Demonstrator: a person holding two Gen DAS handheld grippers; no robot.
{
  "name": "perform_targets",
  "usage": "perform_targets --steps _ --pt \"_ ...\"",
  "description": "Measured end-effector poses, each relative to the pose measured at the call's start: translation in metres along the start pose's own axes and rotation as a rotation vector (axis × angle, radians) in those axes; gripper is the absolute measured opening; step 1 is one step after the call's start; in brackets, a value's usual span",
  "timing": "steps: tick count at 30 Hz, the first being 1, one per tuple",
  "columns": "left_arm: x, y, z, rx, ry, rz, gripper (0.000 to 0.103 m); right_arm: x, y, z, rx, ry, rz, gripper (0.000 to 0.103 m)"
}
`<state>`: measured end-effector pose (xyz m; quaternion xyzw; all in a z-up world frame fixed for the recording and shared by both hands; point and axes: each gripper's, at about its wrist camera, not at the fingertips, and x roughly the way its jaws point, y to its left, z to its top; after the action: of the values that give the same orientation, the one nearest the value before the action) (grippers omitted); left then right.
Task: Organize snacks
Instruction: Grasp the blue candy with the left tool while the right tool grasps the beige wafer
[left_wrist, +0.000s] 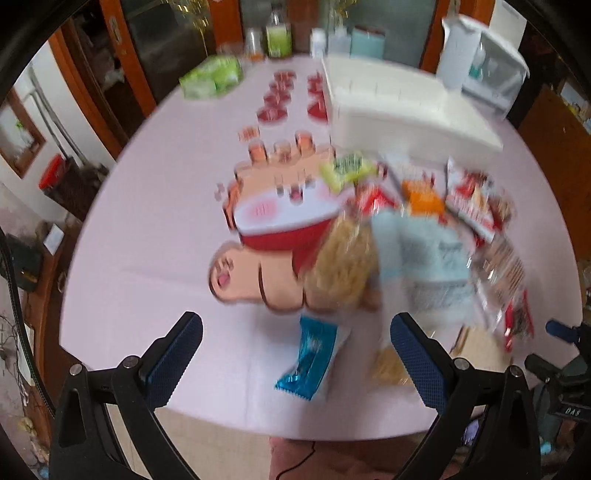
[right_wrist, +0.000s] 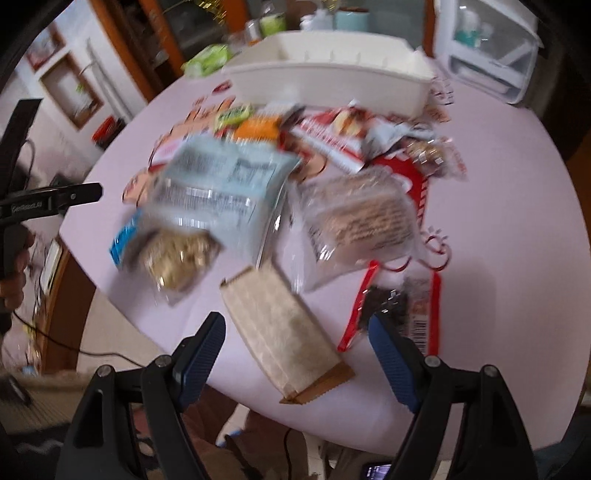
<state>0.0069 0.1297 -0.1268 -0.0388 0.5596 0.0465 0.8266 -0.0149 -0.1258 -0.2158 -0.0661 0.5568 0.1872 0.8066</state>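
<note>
- Left tool (left_wrist: 295, 354): jaws spread wide, nothing gripped, aimed steeply down at the near edge of the desk (left_wrist: 147, 229).
- Blue packet (left_wrist: 314, 358): lies flat on the desk between the left tool's fingers, touching neither pad.
- Snack pile (left_wrist: 424, 236): ahead and right of the left tool, heaped on the desk; a pale blue bag (left_wrist: 428, 254) and a yellow bag (left_wrist: 343, 266) are nearest, a red-and-white pack (left_wrist: 472, 206) beyond. Details blurred.
- White tray (left_wrist: 399, 103): well beyond the pile, at the far right of the desk.
- Green bag (left_wrist: 212, 75): far ahead and left of the left tool, apart from the pile.
- Right tool (right_wrist: 297, 350): jaws spread wide, nothing gripped, aimed steeply down.
- Tan packet (right_wrist: 284, 332): flat on the desk, its near end between the right tool's fingers, clear of both pads.
- Red-edged packet (right_wrist: 399, 314): just ahead of the right finger.
- Clear bag (right_wrist: 358, 221): ahead of the right tool, beside the pale blue bag.
</note>
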Motion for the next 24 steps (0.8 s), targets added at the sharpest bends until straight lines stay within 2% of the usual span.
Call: perform_targets --steps 7,15,19,21,24 --pt "0.056 -0.003 -0.031 0.025 0.143 -0.043 0.101 0.033 0.005 -0.006 -0.084 0.079 0.025 0.081" --pt "0.085 0.003 -0.041 0.032 0.184 -0.046 0.099 0.059 0.021 -0.004 -0.201 0.110 0.020 0.080" --pt "0.093 0.006 -0.044 0.020 0.208 -0.065 0.088 0.065 0.035 -0.007 -0.283 0.097 -0.010 0.072" --pt "0.098 0.005 -0.046 0.026 0.220 -0.073 0.072 0.063 0.041 -0.005 -0.311 0.095 -0.003 0.059" --pt "0.099 -0.005 -0.050 0.077 0.201 -0.031 0.050 0.065 0.047 -0.004 -0.306 0.105 0.000 0.058"
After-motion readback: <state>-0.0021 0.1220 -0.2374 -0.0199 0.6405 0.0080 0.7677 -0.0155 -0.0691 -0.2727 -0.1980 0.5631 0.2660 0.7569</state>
